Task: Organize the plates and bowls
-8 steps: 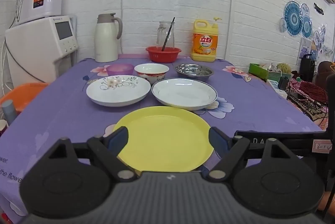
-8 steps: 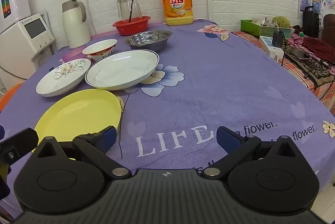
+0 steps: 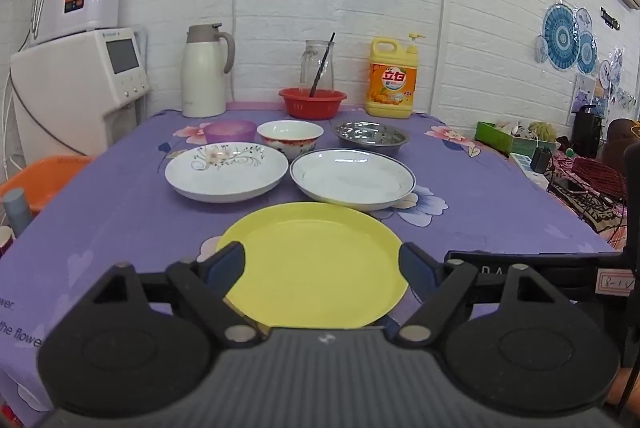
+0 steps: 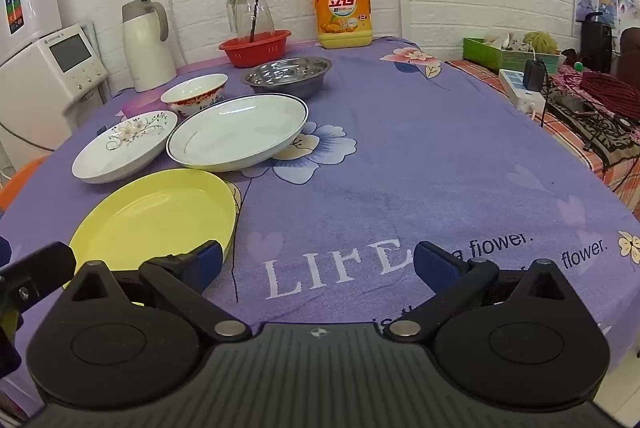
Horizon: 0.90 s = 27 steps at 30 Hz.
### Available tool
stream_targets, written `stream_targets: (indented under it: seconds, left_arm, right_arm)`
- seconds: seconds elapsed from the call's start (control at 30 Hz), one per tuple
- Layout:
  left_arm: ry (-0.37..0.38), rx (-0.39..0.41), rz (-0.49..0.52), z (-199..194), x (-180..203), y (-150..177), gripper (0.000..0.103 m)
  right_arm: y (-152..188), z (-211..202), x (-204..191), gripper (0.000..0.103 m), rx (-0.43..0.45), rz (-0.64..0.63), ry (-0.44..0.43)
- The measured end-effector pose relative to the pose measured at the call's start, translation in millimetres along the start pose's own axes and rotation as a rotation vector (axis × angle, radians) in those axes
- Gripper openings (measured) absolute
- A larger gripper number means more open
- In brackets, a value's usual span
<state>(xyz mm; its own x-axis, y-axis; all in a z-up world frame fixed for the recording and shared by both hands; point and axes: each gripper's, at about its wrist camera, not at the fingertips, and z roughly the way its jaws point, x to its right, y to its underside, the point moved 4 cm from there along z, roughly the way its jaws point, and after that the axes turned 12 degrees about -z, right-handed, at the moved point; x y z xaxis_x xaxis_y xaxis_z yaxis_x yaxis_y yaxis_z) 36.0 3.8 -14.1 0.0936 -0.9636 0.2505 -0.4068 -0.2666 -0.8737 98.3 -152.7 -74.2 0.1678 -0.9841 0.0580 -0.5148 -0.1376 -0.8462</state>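
Both sets of jaws are spread wide with nothing in them: your left gripper (image 3: 322, 262) hangs right over the near side of the yellow plate (image 3: 316, 264), while your right gripper (image 4: 316, 262) sits over bare purple cloth just beside it. Nothing's stacked yet, so the flowered plate (image 3: 226, 170), the blue-rimmed plate (image 3: 352, 178), the red-patterned bowl (image 3: 290, 136), the steel bowl (image 3: 370, 137) and the little purple bowl (image 3: 230, 130) are all laid out separately further back. Heads up on the yellow one, I'd guess it's light plastic with a low rim, so a pinch on the edge could just skid it along the counter (image 4: 420, 156) instead of lifting it. The two white plates sit nearly rim to rim, so nudging one probably knocks the other. You've got loads of open room on the right side of the cloth, though the near counter edge is close under both grippers, so don't drag anything toward yourself.
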Motion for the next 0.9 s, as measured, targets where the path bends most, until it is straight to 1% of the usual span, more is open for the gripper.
stream_targets:
  seconds: [0.17, 0.27, 0.9]
  left_arm:
    - [-0.004, 0.005, -0.002, 1, -1, -1, 0.081]
    - [-0.006, 0.004, -0.002, 3, 0, 1, 0.081]
    - [0.000, 0.004, -0.008, 2, -2, -1, 0.081]
  right_arm:
    - [-4, -3, -2, 0.103, -0.001, -0.005, -0.001]
    - [-1, -1, -2, 0.103, 0.002, -0.001, 0.001]
    - [-3, -2, -7, 0.103, 0.006, -0.005, -0.009]
